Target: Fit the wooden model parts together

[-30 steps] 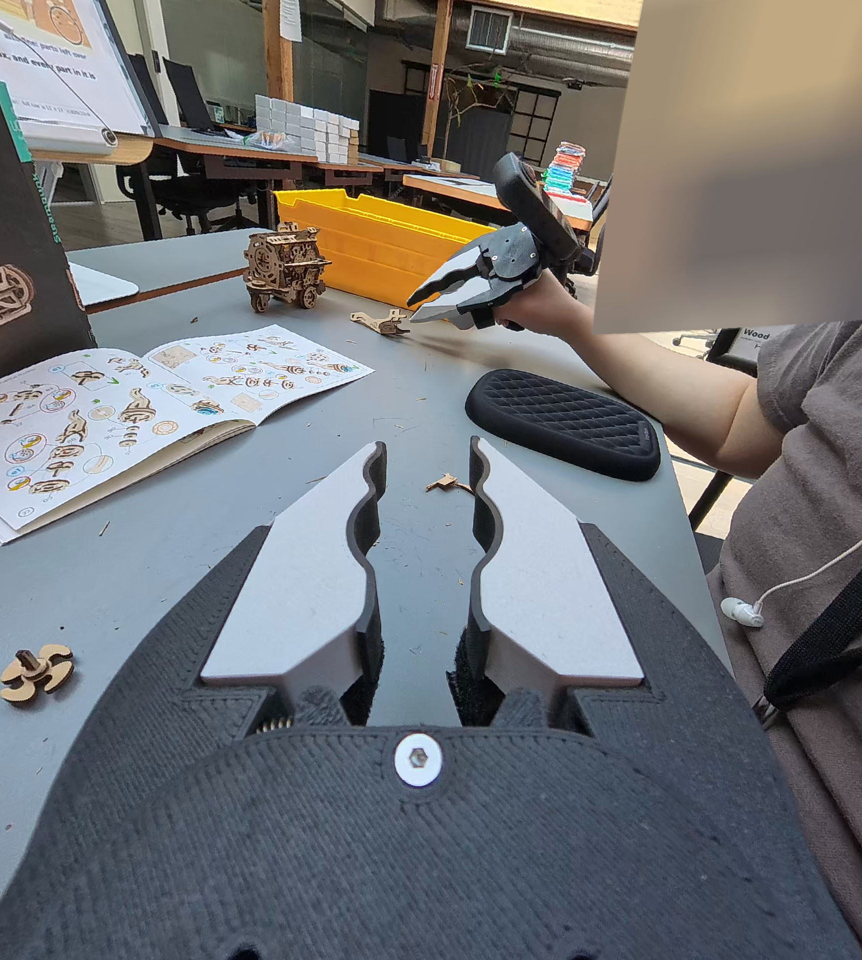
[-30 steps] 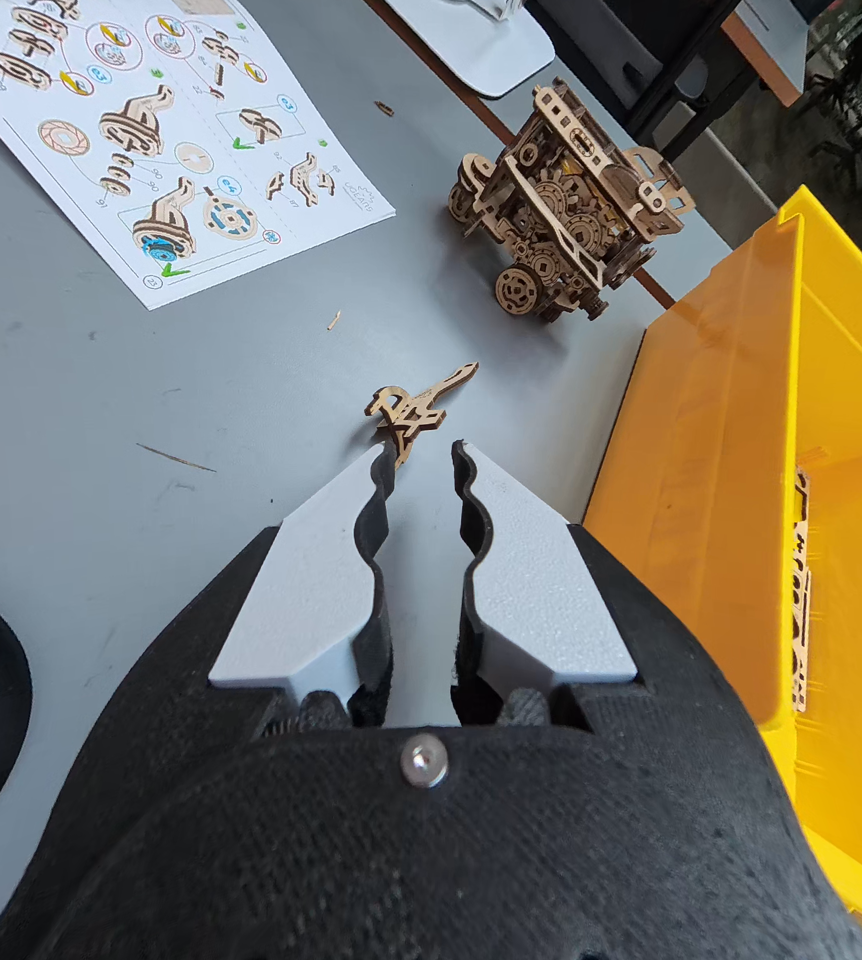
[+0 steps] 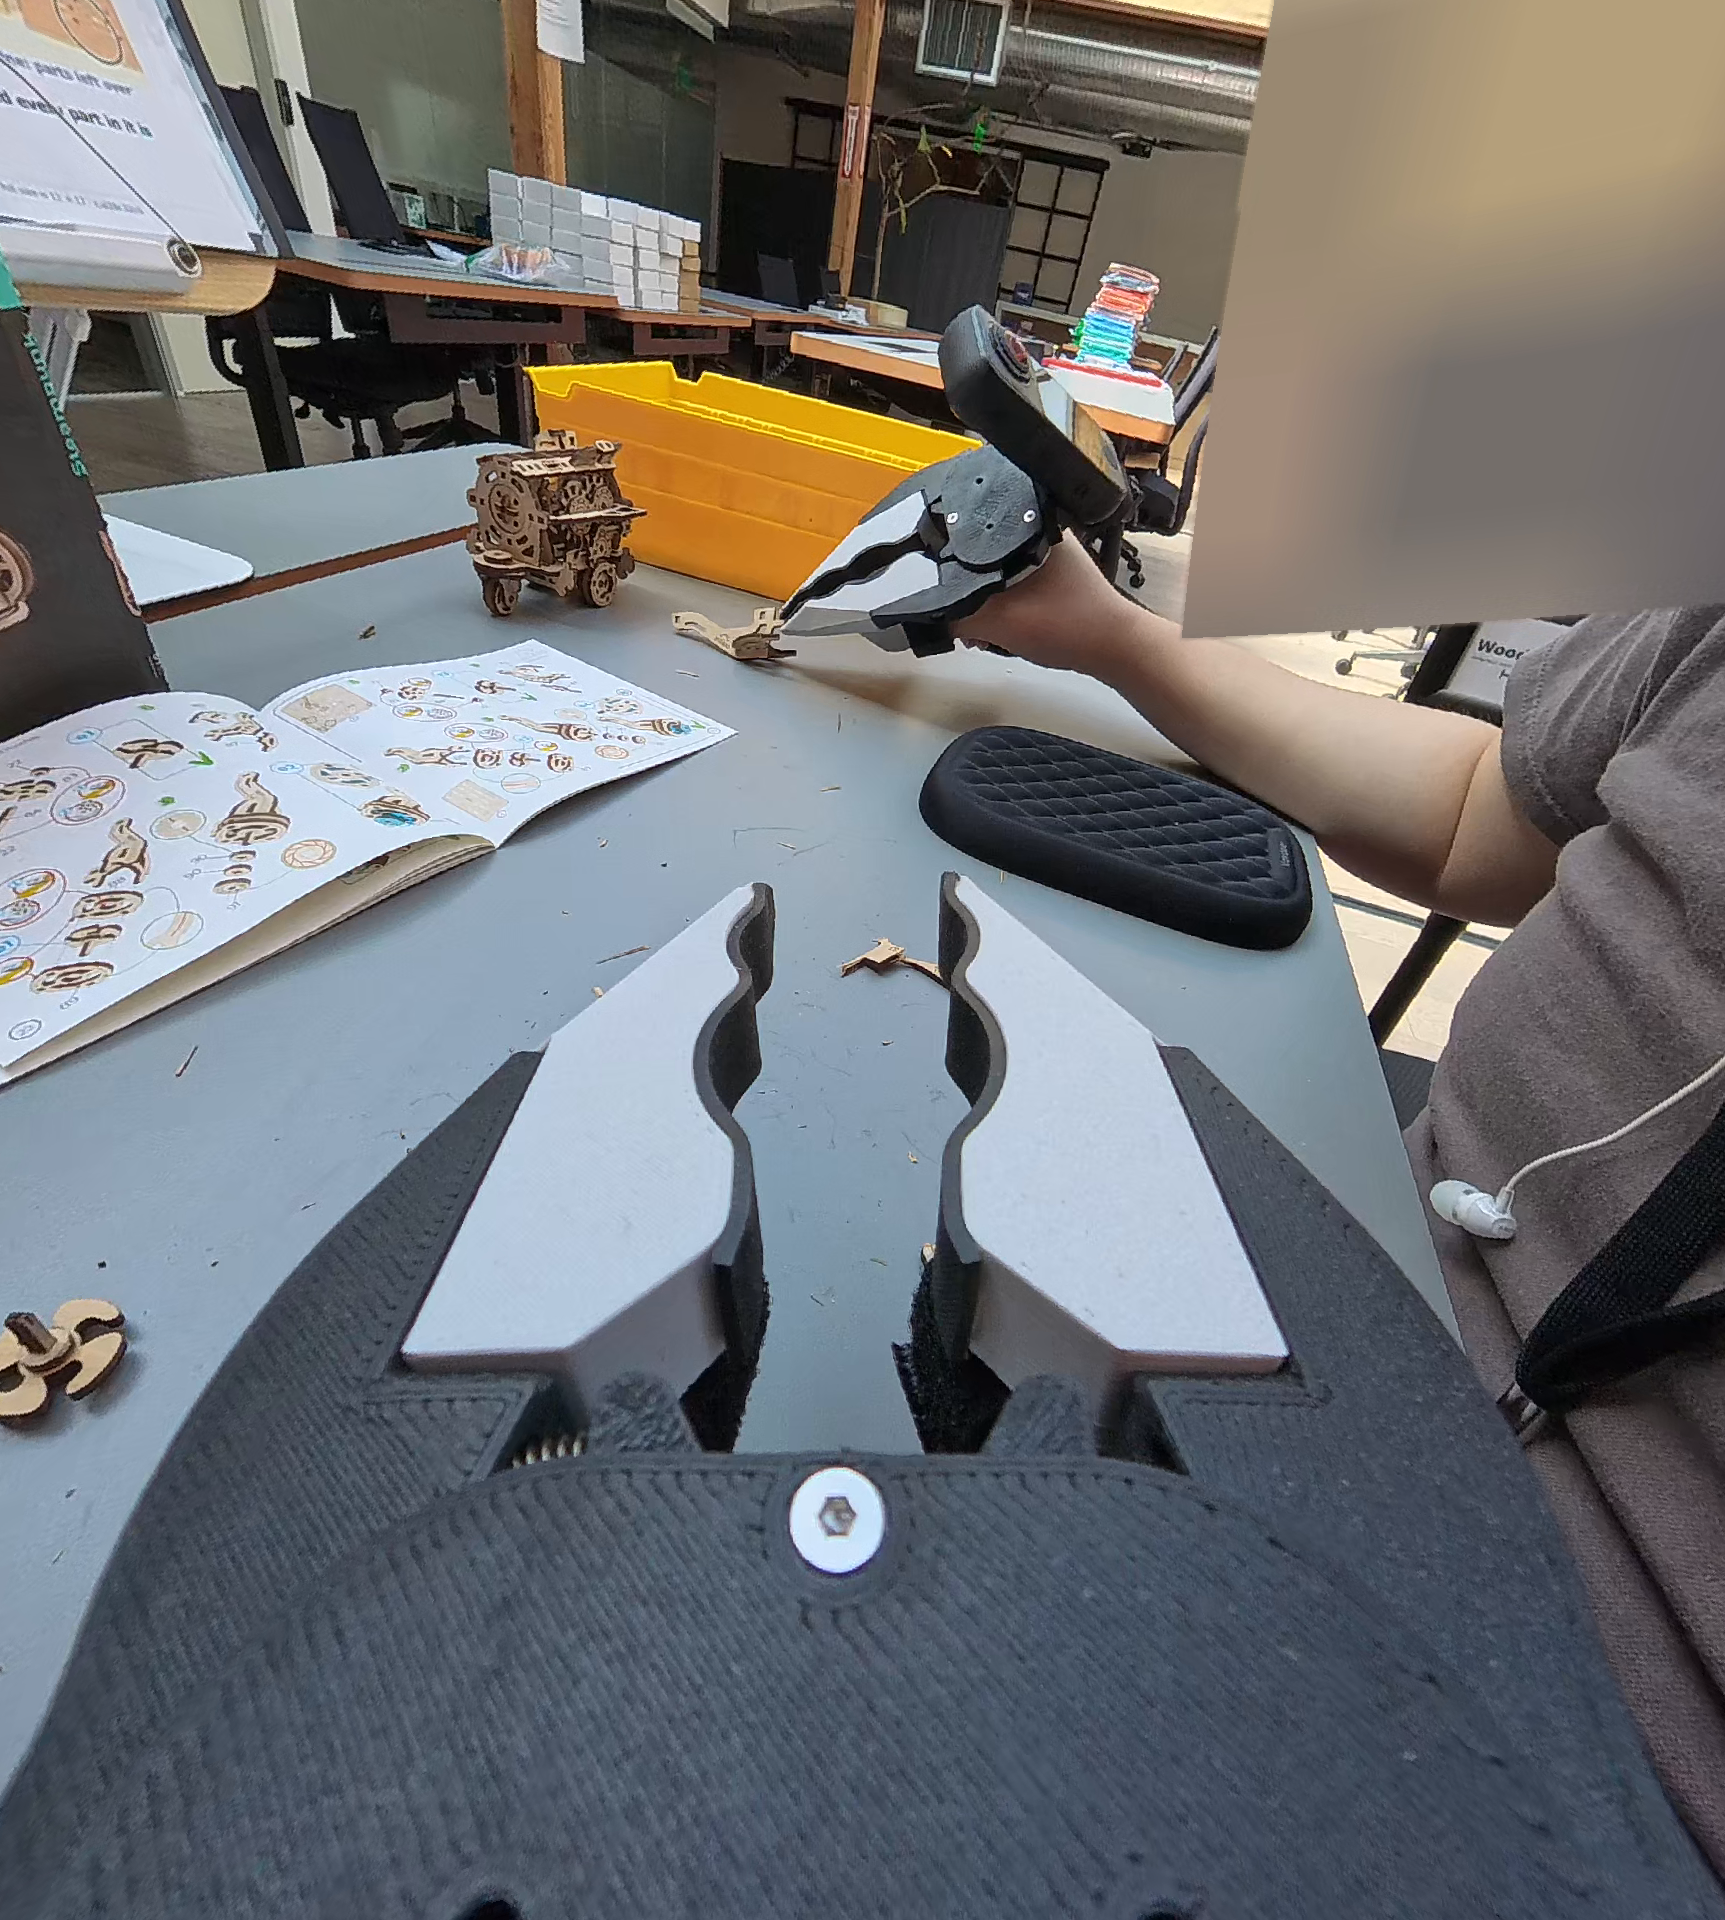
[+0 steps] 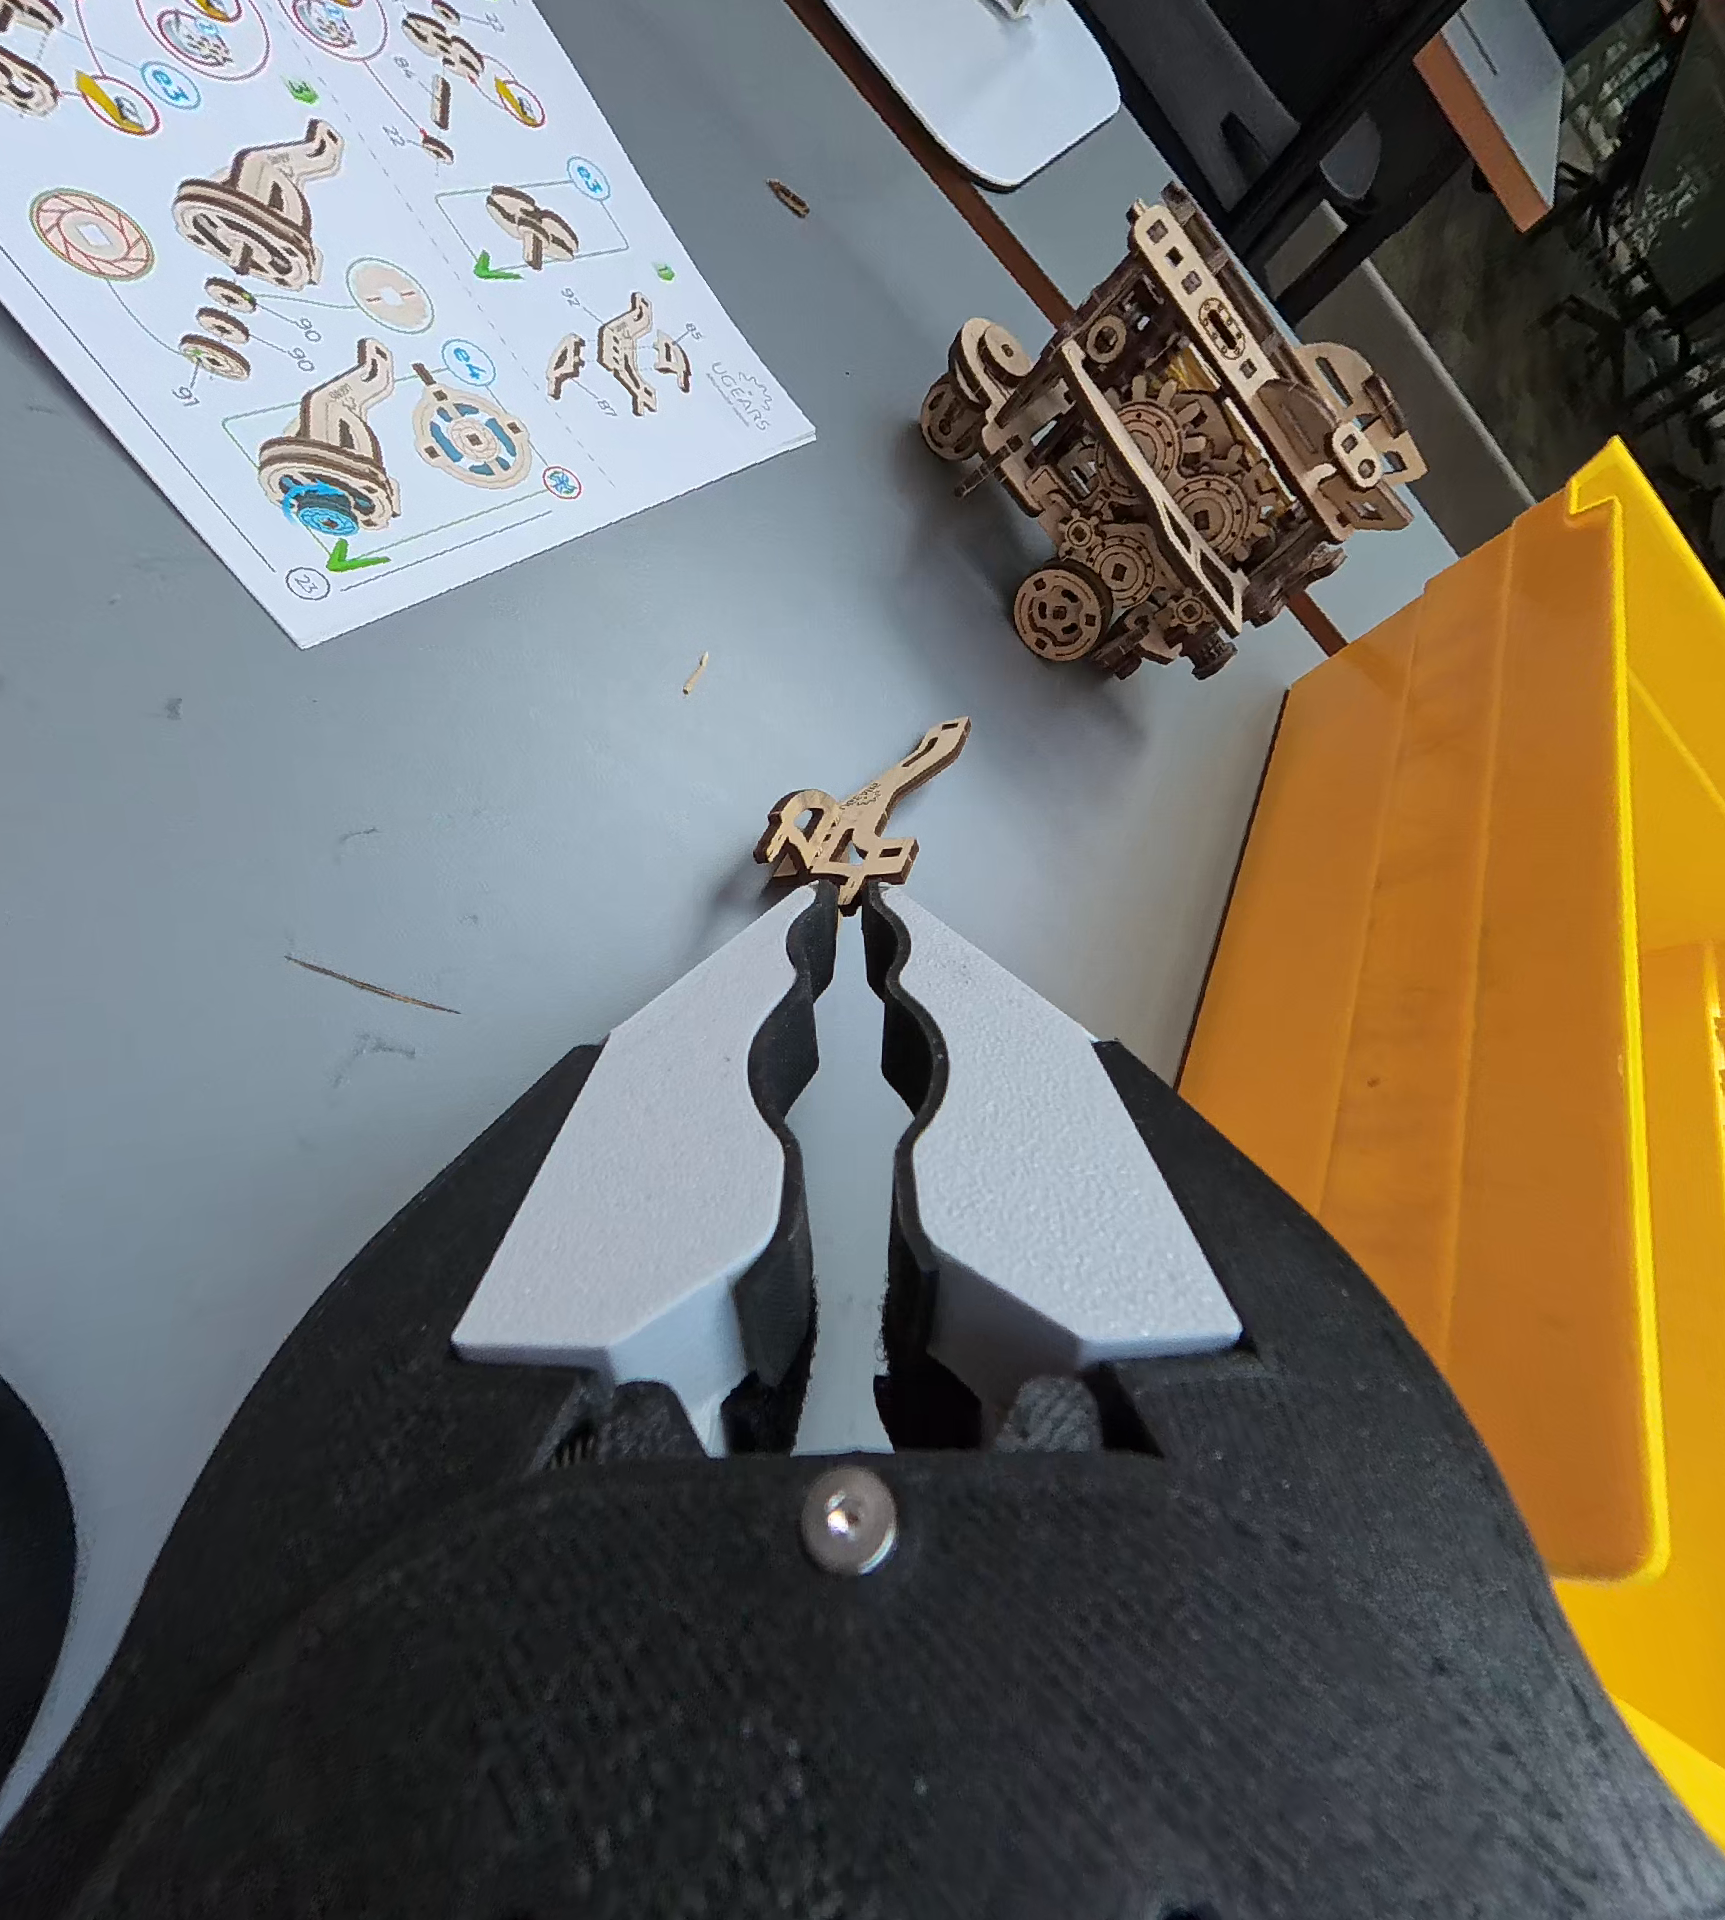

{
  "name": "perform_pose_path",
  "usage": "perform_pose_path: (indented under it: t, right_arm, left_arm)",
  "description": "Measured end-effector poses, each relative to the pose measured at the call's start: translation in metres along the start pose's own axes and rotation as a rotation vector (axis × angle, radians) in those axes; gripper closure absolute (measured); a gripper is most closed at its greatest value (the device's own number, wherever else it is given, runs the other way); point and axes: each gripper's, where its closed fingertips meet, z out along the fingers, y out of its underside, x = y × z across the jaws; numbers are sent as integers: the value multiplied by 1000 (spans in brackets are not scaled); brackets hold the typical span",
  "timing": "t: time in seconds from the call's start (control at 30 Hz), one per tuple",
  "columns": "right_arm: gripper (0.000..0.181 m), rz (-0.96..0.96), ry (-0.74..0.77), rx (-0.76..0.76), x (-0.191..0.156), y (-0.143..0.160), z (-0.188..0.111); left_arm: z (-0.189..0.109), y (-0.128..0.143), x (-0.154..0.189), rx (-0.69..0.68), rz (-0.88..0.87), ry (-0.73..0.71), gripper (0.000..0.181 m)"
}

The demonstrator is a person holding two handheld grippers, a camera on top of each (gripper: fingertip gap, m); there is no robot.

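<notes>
Pick-up step: flat wooden part [image 4: 863,821] lying on grey table [image 4: 422,831], nipped at its near edge by right tongs [image 4: 840,902], nearly closed. Left tongs [image 3: 853,914] held apart, empty, near a small wooden scrap [image 3: 884,958]. Next, judged: lift, carry toward assembled model [image 4: 1170,468]. Open workshop room.

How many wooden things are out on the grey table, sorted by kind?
Built wooden model: 1
Flat lever-shaped piece at the right gripper tips: 1
Pinwheel-shaped piece: 1
Small loose piece ahead of the left gripper: 1
Total: 4, leaving out the tiny splinters.
</notes>
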Motion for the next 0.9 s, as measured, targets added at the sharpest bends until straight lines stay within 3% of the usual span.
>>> perform_pose_path:
  t: [0.9]
  right_arm:
    - [178, 49, 9, 2, 0, -2, 1]
  left_arm:
    - [1, 1, 2, -7, 5, 8, 151]
